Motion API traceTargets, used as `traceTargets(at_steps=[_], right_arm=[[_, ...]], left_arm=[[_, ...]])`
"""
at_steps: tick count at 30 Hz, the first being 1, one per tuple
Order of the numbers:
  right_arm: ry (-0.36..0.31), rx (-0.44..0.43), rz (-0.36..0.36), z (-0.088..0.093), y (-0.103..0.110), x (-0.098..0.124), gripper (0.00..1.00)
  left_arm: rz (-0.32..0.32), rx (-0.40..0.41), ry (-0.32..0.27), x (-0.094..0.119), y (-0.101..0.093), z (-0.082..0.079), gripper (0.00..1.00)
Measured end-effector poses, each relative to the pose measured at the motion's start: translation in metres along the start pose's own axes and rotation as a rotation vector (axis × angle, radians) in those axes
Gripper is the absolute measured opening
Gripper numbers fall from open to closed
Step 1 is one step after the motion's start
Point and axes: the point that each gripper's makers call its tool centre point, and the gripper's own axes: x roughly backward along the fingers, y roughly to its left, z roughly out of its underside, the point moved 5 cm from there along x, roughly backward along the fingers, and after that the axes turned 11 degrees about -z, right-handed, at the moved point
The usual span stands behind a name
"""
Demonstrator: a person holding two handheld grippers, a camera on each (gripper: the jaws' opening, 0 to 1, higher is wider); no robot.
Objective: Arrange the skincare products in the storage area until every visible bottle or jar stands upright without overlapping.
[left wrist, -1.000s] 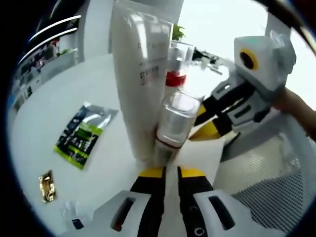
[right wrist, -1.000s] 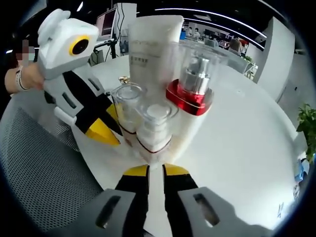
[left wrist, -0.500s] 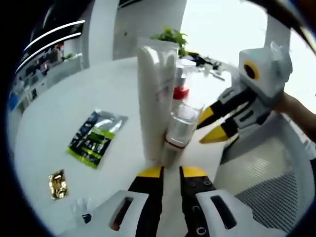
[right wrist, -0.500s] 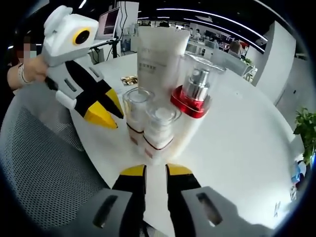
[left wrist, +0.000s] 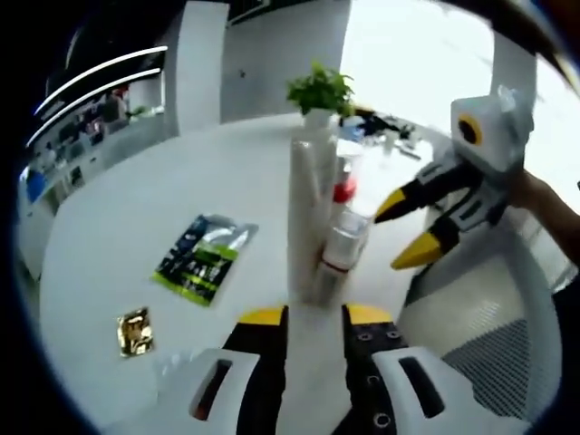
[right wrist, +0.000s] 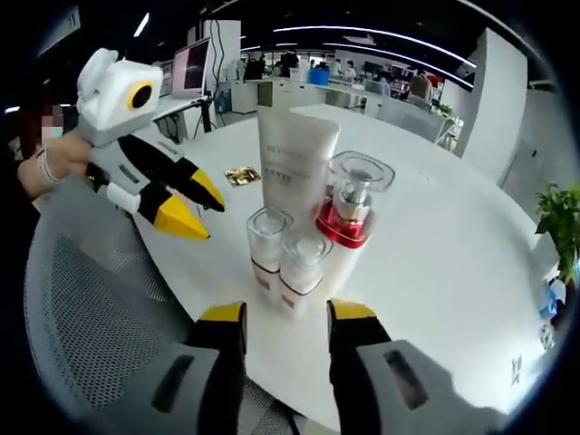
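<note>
The right gripper [right wrist: 285, 313] is held low before the upright bottles [right wrist: 288, 258], jaws apart and empty; the left gripper [right wrist: 192, 209] is likewise spread, released.

Print on the white tube [right wrist: 294, 163] too small to read. Green sachet [left wrist: 203, 257] lettering blurred, gold packet [left wrist: 135, 330] unidentifiable. Pump bottle [left wrist: 343, 177] half hidden behind the tube.

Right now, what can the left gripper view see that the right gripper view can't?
Left gripper view alone: a green sachet, a gold wrapper and a potted plant behind the bottles. Right gripper view alone: the pump bottle's red collar facing us and two small bottles side by side. Both: the tall white tube upright on the white table, and the other gripper, jaws open.
</note>
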Motion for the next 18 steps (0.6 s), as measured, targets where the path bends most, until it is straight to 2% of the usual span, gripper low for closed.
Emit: traceTargets(at_steps=[7, 10, 15, 18], right_arm=[[-0.036, -0.006, 0.009, -0.012, 0.007, 0.009, 0.48], [-0.046, 0.002, 0.018, -0.016, 0.009, 0.012, 0.53], [-0.068, 0.035, 0.019, -0.024, 0.014, 0.017, 0.58], [-0.076, 0.050, 0.025, -0.029, 0.017, 0.020, 0.63]], left_arm=[[-0.027, 0.006, -0.013, 0.017, 0.009, 0.001, 0.29], [-0.042, 0.003, 0.006, 0.025, 0.011, 0.004, 0.33], [-0.049, 0.020, -0.033, 0.042, 0.011, -0.003, 0.42], [-0.069, 0.017, -0.037, 0.049, 0.015, -0.002, 0.42]])
